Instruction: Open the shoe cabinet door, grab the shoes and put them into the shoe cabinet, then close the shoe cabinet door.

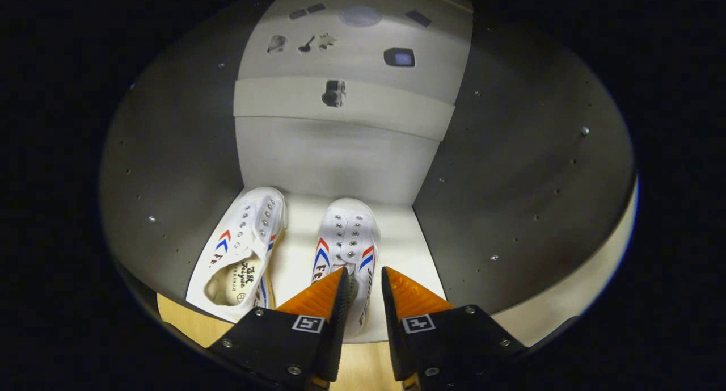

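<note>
- The claw [363, 277] sits low at the mouth of the shoe cabinet [170, 169], fingers pointing straight in, with a narrow gap between them.
- Right shoe [347, 238] is just ahead of the fingers, and its heel side runs into that gap. Looks like the fingers are closed on its side wall, but I can't tell for sure that both are pressing.
- Left shoe [244, 249] lies beside it, off to the left of the fingers, angled a bit, opening facing up so you can see the insole. The 2 shoes are near each other but not touching.
- Both sit on the pale cabinet floor [408, 238], toes pointing away toward the back panel [334, 158].
- Dark side walls with small pegs and holes close in left and right of the claw.
- Above the shoes a pale shelf strip [283, 99] crosses the back.
- Under the fingers there's a light wood front edge [187, 323].
</note>
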Tool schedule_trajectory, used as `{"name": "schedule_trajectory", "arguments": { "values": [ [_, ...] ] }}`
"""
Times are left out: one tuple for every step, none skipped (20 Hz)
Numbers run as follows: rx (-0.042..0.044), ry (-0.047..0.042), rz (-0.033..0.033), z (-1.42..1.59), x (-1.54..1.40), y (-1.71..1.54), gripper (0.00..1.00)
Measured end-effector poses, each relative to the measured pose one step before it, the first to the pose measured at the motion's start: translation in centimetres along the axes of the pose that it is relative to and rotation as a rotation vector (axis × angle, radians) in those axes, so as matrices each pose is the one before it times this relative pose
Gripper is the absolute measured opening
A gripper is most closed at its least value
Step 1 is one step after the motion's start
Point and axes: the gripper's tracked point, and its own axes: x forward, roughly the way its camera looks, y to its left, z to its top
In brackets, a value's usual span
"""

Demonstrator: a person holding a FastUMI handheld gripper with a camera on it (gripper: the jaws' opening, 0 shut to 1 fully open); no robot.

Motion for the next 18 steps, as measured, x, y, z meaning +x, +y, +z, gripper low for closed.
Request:
{"name": "schedule_trajectory", "arguments": {
  "values": [
    [0.00579, -0.02263, 0.01159, 0.243, -1.444, 0.02, 0.39],
    [0.00323, -0.02101, 0.01483, 0.107, -1.431, 0.12, 0.42],
    [-0.00096, -0.02486, 0.01388, 0.09, -1.542, 0.109, 0.46],
    [-0.00342, -0.0291, 0.02194, 0.149, -1.677, 0.233, 0.48],
    [0.00036, -0.02565, 0.02367, 0.131, -1.629, 0.44, 0.53],
    [0.00106, -0.02738, 0.02857, 0.178, -1.749, 0.464, 0.56],
    [0.01056, -0.03011, 0.02626, 0.221, -1.529, 0.437, 0.62],
    [0.01408, -0.01401, 0.0172, -0.289, -1.436, 0.302, 0.64],
    [0.01269, -0.00938, 0.01889, -0.416, -1.527, 0.403, 0.69],
    [-0.00082, -0.01782, 0.02011, -0.102, -1.585, 0.29, 0.7],
    [-0.01076, -0.02205, 0.02038, 0.015, -1.535, 0.415, 0.74],
    [-0.02042, -0.03134, 0.02247, 0.077, -1.514, 0.394, 0.75],
    [-0.01694, -0.03886, 0.02192, 0.379, -1.7, 0.474, 0.79],
    [-0.00878, -0.01978, 0.01571, -0.164, -1.636, 0.709, 0.8],
    [-0.00507, -0.01356, 0.02528, -0.449, -1.526, 0.9, 0.82],
    [-0.00699, -0.01326, 0.02806, -0.264, -1.545, 0.91, 0.83],
    [-0.01343, -0.01813, 0.01903, -0.149, -1.622, 0.599, 0.85],
    [-0.02357, -0.01493, -0.00008, 0.068, -1.48, -0.041, 0.86]
  ]
}}
